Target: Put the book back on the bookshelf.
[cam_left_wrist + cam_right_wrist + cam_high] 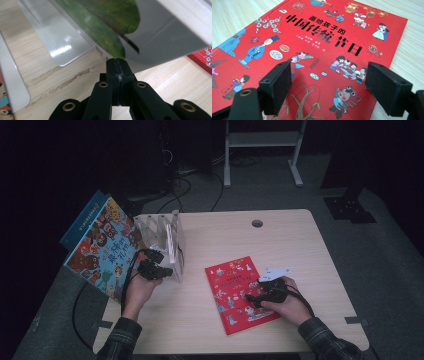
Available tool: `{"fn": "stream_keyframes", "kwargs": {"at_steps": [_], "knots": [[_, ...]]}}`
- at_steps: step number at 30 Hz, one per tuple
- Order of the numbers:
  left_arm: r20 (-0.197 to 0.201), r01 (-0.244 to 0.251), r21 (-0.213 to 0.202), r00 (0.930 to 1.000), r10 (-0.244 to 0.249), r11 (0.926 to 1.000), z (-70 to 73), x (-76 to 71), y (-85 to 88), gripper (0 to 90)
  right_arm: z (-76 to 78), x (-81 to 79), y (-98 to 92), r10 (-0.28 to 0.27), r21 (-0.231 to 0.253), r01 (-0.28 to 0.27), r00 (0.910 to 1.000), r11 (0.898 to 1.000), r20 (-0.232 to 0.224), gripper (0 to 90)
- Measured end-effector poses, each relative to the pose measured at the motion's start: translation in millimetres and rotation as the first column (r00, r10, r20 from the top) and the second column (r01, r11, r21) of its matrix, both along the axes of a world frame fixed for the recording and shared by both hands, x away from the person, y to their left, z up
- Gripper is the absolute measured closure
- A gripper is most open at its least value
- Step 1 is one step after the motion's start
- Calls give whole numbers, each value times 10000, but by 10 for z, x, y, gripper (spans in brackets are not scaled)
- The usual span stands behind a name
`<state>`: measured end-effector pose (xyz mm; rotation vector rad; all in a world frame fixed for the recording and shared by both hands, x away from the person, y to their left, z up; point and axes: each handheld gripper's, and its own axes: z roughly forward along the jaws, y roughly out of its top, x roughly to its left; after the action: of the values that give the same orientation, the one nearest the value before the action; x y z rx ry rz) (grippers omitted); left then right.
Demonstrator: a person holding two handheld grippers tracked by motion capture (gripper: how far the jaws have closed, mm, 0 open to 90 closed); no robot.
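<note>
Shelving books — left gripper (117, 67) clamped shut, empty, by the rack (167, 237); right gripper (332, 87) gapes over the red book (312, 47) — pinch its edge.

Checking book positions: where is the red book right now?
In the high view the red book lies flat on the table, right of centre, under the open right gripper.

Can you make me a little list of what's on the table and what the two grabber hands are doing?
table: light wooden table
red book: red picture book lying flat, cover up
rack: clear book rack standing at the table's left part
blue book: colourful book leaning beside the rack, at the table's left edge
left gripper: left gripper, jaws shut, right by the rack
right gripper: right gripper, jaws open, above the red book's cover
</note>
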<state>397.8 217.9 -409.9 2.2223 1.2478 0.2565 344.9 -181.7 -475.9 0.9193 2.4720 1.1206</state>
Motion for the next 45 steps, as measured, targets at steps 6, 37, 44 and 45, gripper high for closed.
{"fn": "stream_keyframes", "kwargs": {"at_steps": [6, 37, 44, 45], "knots": [[-2, 146, -48, 9999, -146, 9999, -9, -56, 86, 822, 0, 0, 0, 2, 3, -2, 10000, 10000, -1, 201], [49, 2523, -315, 9676, -2523, 9671, -182, -668, -268, 193, -1, -4, -2, -21, -3, 21, 10000, 10000, 8, 202], [-153, 3179, -177, 9479, -3182, 9479, -303, -714, -523, 88, -1, -3, -3, -11, 4, 11, 10000, 10000, 9, 201], [-145, 3280, -100, 9445, -3281, 9446, -318, -719, -558, 74, -2, -3, -4, -6, 7, 6, 10000, 10000, 10, 201]]}}
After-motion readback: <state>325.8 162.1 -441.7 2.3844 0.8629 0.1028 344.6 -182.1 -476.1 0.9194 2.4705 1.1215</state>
